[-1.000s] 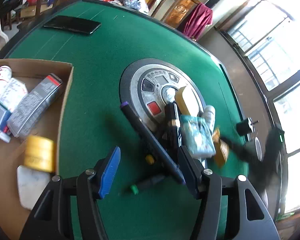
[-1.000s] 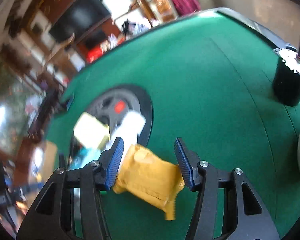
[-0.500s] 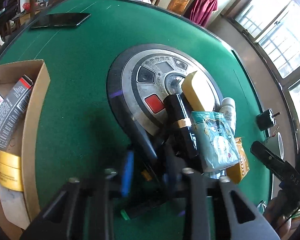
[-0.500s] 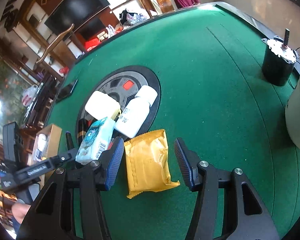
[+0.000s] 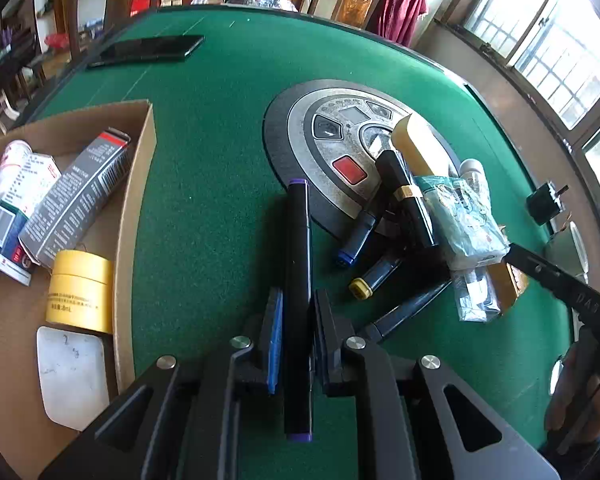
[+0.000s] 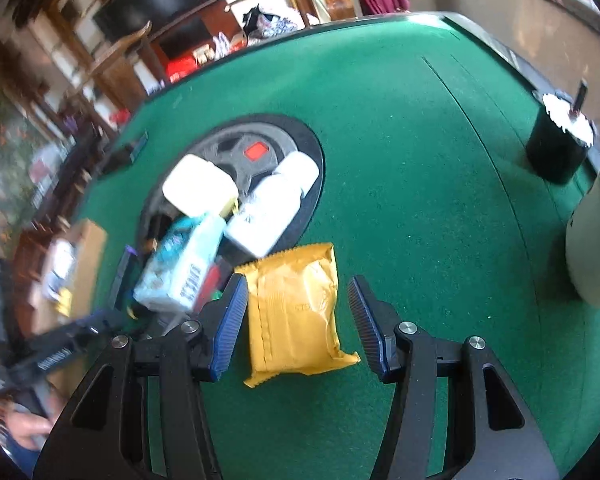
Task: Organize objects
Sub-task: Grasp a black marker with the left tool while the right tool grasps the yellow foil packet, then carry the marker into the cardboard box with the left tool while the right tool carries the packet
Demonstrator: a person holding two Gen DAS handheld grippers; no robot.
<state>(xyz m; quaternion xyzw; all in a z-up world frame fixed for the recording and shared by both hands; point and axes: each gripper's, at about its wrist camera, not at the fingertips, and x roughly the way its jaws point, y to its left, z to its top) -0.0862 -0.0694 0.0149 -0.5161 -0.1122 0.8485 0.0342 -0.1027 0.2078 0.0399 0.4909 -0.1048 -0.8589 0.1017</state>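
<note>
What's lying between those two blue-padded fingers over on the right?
A yellow packet lies on the felt between the open right gripper fingers, touching neither, in the right wrist view.

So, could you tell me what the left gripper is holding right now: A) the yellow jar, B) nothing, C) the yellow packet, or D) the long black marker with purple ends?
D: the left gripper is closed on the long black marker, pinched between its pads.

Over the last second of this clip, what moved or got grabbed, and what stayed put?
The left gripper went from open to shut on the long black marker, which now points straight ahead between its fingers. The right gripper stayed open, straddling the yellow packet, which now lies flat on the green table. The cardboard box and its contents look unchanged.
</note>
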